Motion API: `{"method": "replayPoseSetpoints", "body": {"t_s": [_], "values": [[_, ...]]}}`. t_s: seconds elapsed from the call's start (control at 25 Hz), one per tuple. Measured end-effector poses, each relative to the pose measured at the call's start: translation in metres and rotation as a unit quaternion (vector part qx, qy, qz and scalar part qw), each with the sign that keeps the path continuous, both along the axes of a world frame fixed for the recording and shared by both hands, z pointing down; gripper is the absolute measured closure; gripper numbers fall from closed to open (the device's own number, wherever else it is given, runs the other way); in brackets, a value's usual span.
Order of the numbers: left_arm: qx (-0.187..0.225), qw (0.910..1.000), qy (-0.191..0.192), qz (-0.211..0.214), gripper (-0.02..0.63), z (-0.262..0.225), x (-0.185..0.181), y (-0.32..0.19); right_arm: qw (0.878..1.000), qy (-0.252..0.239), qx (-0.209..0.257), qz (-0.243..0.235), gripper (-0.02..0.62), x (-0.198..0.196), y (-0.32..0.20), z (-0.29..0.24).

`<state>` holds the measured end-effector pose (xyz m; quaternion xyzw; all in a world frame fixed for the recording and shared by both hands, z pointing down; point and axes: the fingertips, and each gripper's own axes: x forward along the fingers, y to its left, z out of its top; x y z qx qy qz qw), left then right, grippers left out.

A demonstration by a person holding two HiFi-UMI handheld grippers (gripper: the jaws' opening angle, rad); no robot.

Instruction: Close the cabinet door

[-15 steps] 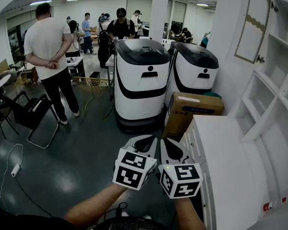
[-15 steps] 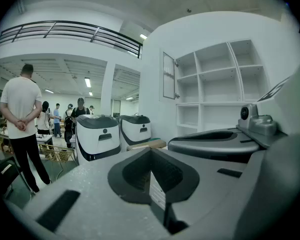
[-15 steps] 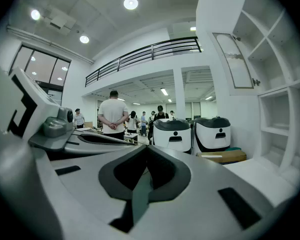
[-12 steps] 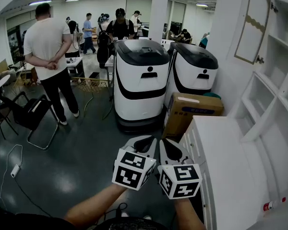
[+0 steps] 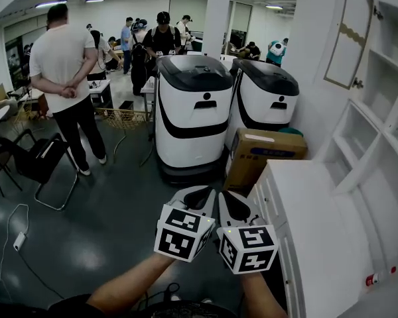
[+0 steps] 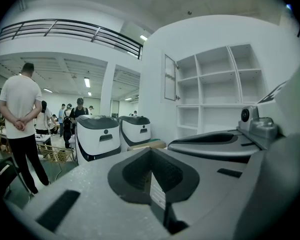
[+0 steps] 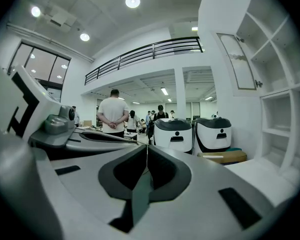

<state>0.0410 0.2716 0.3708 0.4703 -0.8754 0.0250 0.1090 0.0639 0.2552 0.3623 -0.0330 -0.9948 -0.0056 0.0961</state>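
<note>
Head view: two arms reach in from the bottom edge, side by side. The left tool (image 5: 194,199) and the right tool (image 5: 233,205) sit just below centre, each with a marker cube, over a dark floor. A white cabinet (image 5: 385,118) fills the right side. Its cabinet door (image 5: 350,32), in the upper right corner, stands swung open. Two white robots (image 5: 192,111) and a cardboard box (image 5: 265,154) stand in the middle, and a person in a white shirt (image 5: 60,65) is at upper left.

Left gripper view: the left tool (image 6: 150,156) is clenched, jaws together on nothing. The open cabinet door (image 6: 170,77) is right of centre, beside the shelves.

Right gripper view: the right tool (image 7: 146,151) is clenched and empty. The cabinet door (image 7: 238,61) hangs open at upper right.
</note>
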Motion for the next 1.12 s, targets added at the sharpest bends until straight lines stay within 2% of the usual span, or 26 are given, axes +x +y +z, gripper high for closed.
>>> {"method": "replayPoseSetpoints", "body": {"t_s": [0.24, 0.6, 0.84, 1.12], "values": [[0.005, 0.9998, -0.007, 0.017, 0.594, -0.006, -0.005, 0.001, 1.000, 0.001, 0.002, 0.010, 0.574, -0.004, 0.005, -0.002], [0.010, 0.9995, -0.010, 0.029, 0.594, -0.012, -0.022, -0.020, 1.000, -0.015, 0.000, 0.024, 0.574, -0.025, -0.020, -0.015], [0.013, 0.9998, -0.011, 0.012, 0.594, -0.013, -0.058, -0.033, 1.000, -0.019, -0.001, 0.010, 0.574, -0.061, -0.037, -0.014], [0.011, 0.9999, -0.009, -0.005, 0.594, -0.012, -0.110, -0.076, 1.000, -0.013, -0.007, 0.002, 0.574, -0.112, -0.084, -0.008]]}}
